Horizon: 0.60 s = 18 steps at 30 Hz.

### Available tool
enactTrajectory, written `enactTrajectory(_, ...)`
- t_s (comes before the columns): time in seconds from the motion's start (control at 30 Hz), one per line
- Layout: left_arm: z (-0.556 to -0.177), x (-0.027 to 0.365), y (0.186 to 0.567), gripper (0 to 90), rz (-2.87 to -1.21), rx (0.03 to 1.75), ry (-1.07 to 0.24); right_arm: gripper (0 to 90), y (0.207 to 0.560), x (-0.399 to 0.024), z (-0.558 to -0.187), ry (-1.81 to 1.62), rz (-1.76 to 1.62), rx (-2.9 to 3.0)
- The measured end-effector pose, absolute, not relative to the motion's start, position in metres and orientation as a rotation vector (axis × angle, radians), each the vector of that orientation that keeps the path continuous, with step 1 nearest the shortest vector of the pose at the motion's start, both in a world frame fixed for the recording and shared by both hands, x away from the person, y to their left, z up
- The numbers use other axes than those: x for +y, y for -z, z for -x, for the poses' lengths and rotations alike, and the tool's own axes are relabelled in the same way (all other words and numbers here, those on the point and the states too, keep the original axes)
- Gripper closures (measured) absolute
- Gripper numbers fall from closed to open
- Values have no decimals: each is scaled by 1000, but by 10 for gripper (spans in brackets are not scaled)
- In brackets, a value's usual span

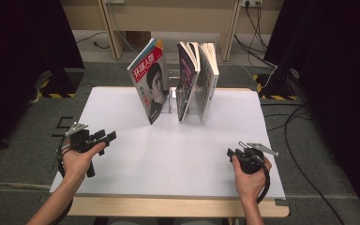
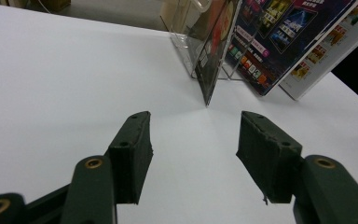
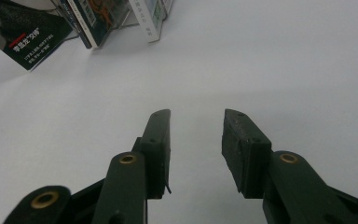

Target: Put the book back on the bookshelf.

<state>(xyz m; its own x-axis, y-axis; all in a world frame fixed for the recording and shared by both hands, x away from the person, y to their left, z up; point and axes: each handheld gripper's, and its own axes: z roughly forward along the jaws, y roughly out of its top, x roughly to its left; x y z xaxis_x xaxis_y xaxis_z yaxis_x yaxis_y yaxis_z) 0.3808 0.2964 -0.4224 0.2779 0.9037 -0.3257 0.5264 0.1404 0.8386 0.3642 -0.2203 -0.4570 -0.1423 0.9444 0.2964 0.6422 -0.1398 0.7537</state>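
Three magazines stand in a clear rack (image 1: 171, 96) at the back middle of the white table (image 1: 168, 154). The left magazine (image 1: 149, 82) has a face on its cover and leans left; the dark one (image 1: 186, 79) and the pale one (image 1: 208, 82) stand beside it. My left gripper (image 1: 107, 137) is at the table's left side, open, nothing between its jaws. In the left gripper view the left gripper (image 2: 193, 140) points toward the magazines (image 2: 261, 42). My right gripper (image 1: 233, 153) rests at the right front, open and empty; the right gripper (image 3: 196, 135) hangs over bare table.
Black curtains flank the table on both sides. Cables (image 1: 300, 154) trail over the grey floor at the right. A wooden frame (image 1: 168, 18) stands behind the table. The table's wooden front edge (image 1: 178, 206) is near the person's forearms.
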Motion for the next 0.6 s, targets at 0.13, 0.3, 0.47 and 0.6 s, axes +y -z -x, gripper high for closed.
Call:
enactTrajectory(0.13, -378, 300, 425, 435, -1513, 1389, -461, 626, 457, -220, -364, -1177, -1777, 1778)
enactTrajectory(0.3, -375, 305, 427, 435, -1514, 1397, -466, 626, 457, -220, -364, -1178, -1774, 1780)
enactTrajectory(0.47, -371, 309, 432, 433, -1516, 1411, -468, 626, 457, -220, -364, -1178, -1777, 1778)
enactTrajectory(0.6, -369, 313, 435, 431, -1513, 1413, -464, 626, 457, -219, -364, -1177, -1782, 1775)
